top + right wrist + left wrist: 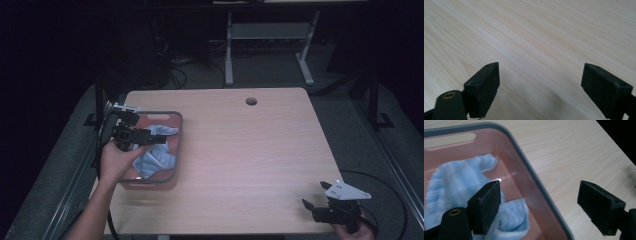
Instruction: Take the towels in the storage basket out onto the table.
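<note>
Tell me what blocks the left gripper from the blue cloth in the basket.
Nothing visible does. The left gripper is open above the pink basket, one jaw over the blue cloth and the other out over the table. The basket has no lid; only its grey rim passes under the gap between the jaws.

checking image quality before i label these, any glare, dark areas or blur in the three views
High view: dim, the room around the table nearly black. Left gripper view: a small white glare spot on the pink basket wall beside the blue cloth; the cloth looks soft, the dark top right corner unreadable. Right gripper view: evenly lit wood, a faint shadow between the open jaws.
</note>
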